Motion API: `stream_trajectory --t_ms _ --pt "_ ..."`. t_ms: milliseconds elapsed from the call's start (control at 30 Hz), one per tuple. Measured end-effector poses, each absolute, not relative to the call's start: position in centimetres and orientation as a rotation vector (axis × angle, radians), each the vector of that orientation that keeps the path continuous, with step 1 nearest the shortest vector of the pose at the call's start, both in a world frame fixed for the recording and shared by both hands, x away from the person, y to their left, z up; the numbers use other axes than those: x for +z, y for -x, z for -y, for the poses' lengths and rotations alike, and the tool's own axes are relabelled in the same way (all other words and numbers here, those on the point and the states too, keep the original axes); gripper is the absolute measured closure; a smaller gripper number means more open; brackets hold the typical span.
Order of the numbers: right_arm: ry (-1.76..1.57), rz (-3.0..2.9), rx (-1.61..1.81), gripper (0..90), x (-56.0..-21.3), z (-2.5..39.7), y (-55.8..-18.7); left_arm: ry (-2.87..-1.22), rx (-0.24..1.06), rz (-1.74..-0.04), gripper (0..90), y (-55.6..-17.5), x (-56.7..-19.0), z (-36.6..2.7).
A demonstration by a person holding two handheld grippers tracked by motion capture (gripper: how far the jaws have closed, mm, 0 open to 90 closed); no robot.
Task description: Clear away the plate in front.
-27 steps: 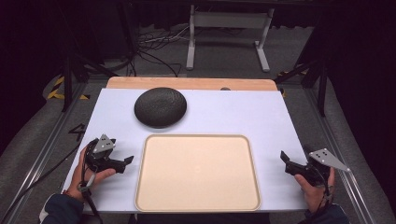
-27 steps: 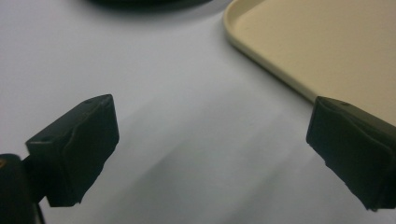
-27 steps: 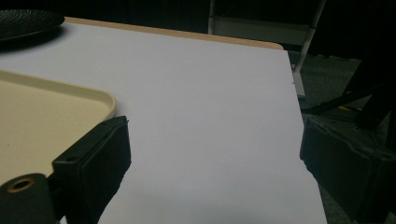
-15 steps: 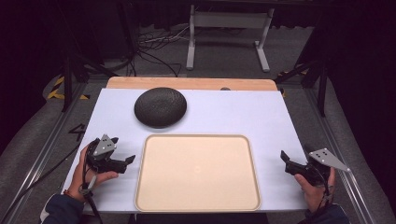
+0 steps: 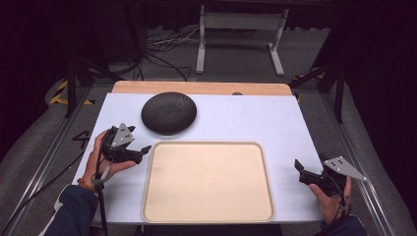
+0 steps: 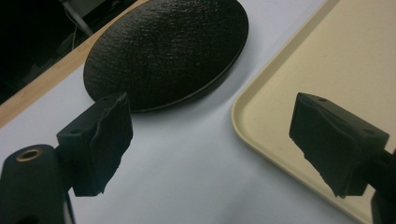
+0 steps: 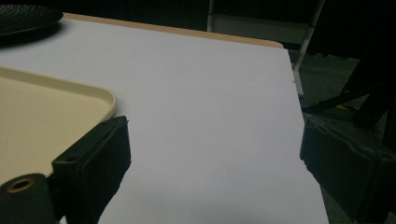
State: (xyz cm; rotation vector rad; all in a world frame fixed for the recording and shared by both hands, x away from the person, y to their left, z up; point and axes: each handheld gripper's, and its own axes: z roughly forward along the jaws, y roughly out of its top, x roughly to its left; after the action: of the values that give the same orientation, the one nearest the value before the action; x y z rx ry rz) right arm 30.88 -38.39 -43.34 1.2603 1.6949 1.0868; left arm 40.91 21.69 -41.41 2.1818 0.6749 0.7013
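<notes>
Black and rough-textured, an upturned bowl (image 5: 169,112) sits dome-up on the white worktop (image 5: 246,118), just beyond the far left corner of a cream tray (image 5: 208,181), near it but not touching. Whether anything lies under the bowl cannot be told.

Just left of the tray, near its far left corner, the left gripper (image 5: 143,150) is held low over the worktop in a person's hand (image 5: 101,160), jaws spread wide with nothing between them. In the left gripper view the bowl (image 6: 168,46) lies ahead of the parted jaws, its far edge cut off at the top of the picture, while the tray (image 6: 327,70) shows as one rounded corner running off to the right.

Well to the right of the tray, near the worktop's near right edge, the right gripper (image 5: 298,169) is held in the other hand (image 5: 330,196), also wide open and holding nothing. Its own view takes in bare worktop, a corner of the tray (image 7: 51,107), and a dark sliver of the bowl (image 7: 28,16) clipped by the top left corner.
</notes>
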Motion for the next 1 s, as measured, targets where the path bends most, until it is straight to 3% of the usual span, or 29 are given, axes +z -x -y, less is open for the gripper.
stream_trajectory --t_ms 133,400,733,1000 --pt "-1.266 -1.696 1.081 8.7 -43.4 38.5 -30.9 -2.25 0.783 -0.588 14.6 -43.1 -41.8 -21.2" --pt "-1.271 -1.708 1.067 8.7 -43.7 38.2 -31.0 -2.356 0.818 -0.459 18.2 -46.0 -43.8 -21.1" --pt "-1.264 -1.732 1.048 8.7 -43.9 37.8 -31.2 -2.367 0.965 -0.544 25.5 -47.8 -46.0 -20.1" --pt "-1.263 -1.732 1.052 8.7 -43.9 37.9 -31.2 -2.321 0.942 -0.6 30.9 -48.0 -46.7 -18.4"
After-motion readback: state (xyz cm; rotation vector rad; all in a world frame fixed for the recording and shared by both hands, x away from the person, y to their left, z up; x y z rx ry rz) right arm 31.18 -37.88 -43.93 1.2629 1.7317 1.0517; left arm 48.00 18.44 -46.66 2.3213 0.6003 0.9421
